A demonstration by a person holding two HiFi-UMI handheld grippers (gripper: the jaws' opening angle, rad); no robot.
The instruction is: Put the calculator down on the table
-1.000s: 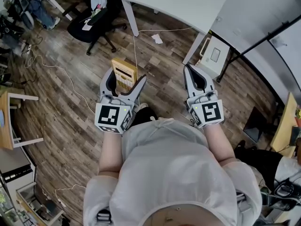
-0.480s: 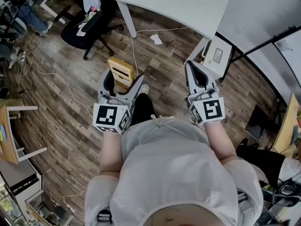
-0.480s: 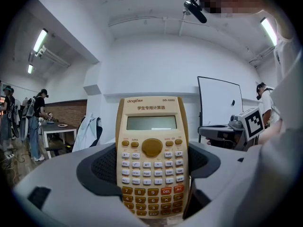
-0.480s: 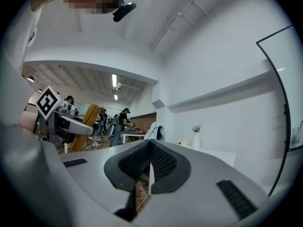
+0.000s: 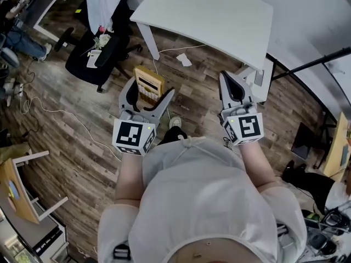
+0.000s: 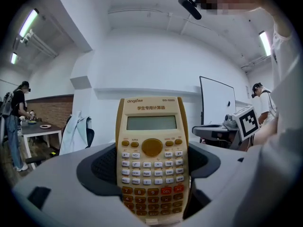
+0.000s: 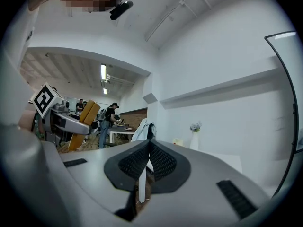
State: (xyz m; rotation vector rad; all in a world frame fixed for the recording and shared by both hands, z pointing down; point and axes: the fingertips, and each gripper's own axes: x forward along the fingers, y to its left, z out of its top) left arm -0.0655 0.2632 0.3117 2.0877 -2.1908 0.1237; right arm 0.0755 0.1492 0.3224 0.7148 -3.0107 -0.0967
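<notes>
A beige calculator (image 5: 149, 85) with brown and white keys stands upright between the jaws of my left gripper (image 5: 149, 90), which is shut on its lower half. In the left gripper view the calculator (image 6: 151, 150) fills the centre, its screen facing the camera. My right gripper (image 5: 227, 79) is held level with it to the right, shut with nothing between its pads. Both are held in the air over the wooden floor. The white table (image 5: 211, 11) lies just ahead of them. From the right gripper view the calculator (image 7: 86, 118) shows at the left.
A black office chair (image 5: 90, 52) draped with a pale garment stands ahead to the left. Cables (image 5: 46, 111) and a paper scrap (image 5: 184, 60) lie on the floor. A white box (image 5: 261, 76) sits by the table leg. A small wooden table (image 5: 15, 189) is at the left.
The white table and chair have drawn nearer in the head view as the person moved forward. Both grippers keep the same pose, with the calculator still held.
</notes>
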